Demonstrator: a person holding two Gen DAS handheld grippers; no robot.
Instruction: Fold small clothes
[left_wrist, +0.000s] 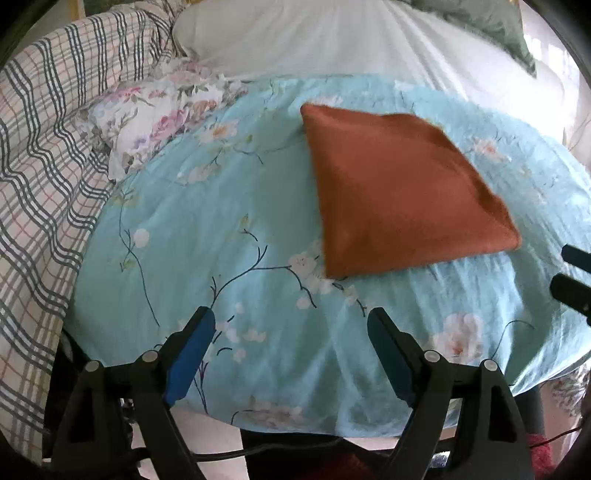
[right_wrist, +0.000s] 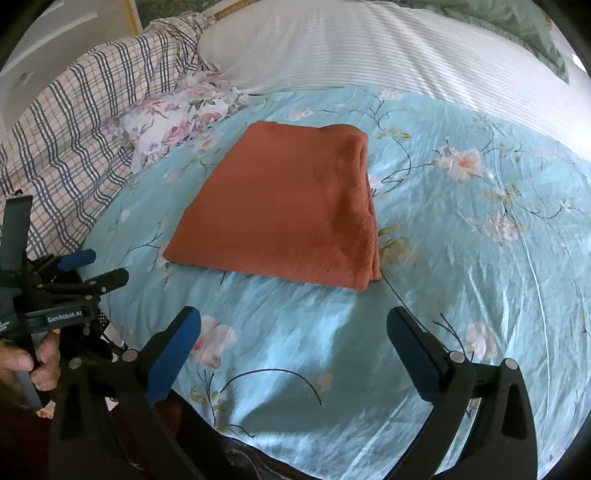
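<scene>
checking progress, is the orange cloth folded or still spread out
Folded: the orange cloth lies as a compact rectangle on the blue floral cover, with stacked layers showing along its right edge.

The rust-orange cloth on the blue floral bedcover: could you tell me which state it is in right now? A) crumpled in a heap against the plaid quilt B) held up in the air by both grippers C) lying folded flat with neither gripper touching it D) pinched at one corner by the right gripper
C: the rust-orange cloth lies folded flat on the blue floral bedcover, while the left gripper and right gripper stand open short of it.

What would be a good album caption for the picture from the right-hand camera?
Folded rust-orange cloth lies on a floral blue quilt, with the open right gripper empty in front of it.
</scene>
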